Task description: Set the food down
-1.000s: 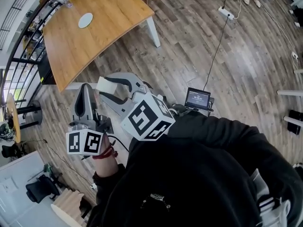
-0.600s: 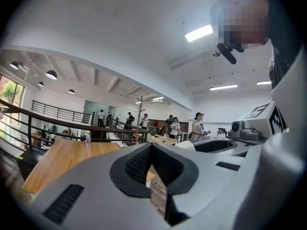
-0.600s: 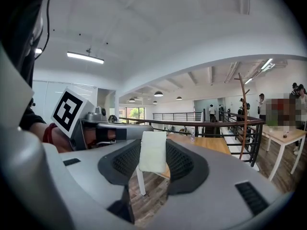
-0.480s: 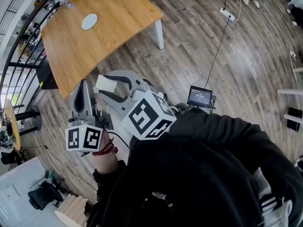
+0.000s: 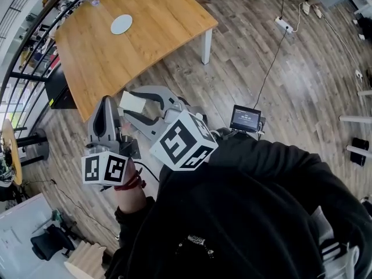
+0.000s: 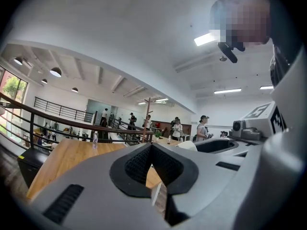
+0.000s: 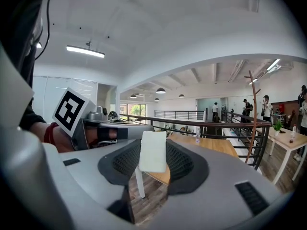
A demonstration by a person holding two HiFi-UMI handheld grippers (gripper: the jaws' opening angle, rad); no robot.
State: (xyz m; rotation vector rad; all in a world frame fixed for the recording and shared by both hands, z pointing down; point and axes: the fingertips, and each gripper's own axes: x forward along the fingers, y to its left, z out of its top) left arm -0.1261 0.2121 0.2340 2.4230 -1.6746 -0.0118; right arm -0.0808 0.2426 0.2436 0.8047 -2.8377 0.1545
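right tongs (image 7: 152, 163) pinched on pale food slab (image 7: 153, 150) | left tongs (image 6: 151, 150) closed, empty | slab looked light, squishy, so flat faces seemed the gentle hold

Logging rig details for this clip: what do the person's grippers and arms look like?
The left gripper and the right gripper are both grey plastic with curved jaws and dark ribbed pads. Each carries a white cube printed with black square markers. The person wears a black sleeve and a red band at the left wrist.

Wooden table (image 5: 157, 34) on plank floor (image 5: 302, 86); black railing (image 7: 211, 123); white ceiling (image 7: 168, 23), strip lights (image 7: 85, 51).
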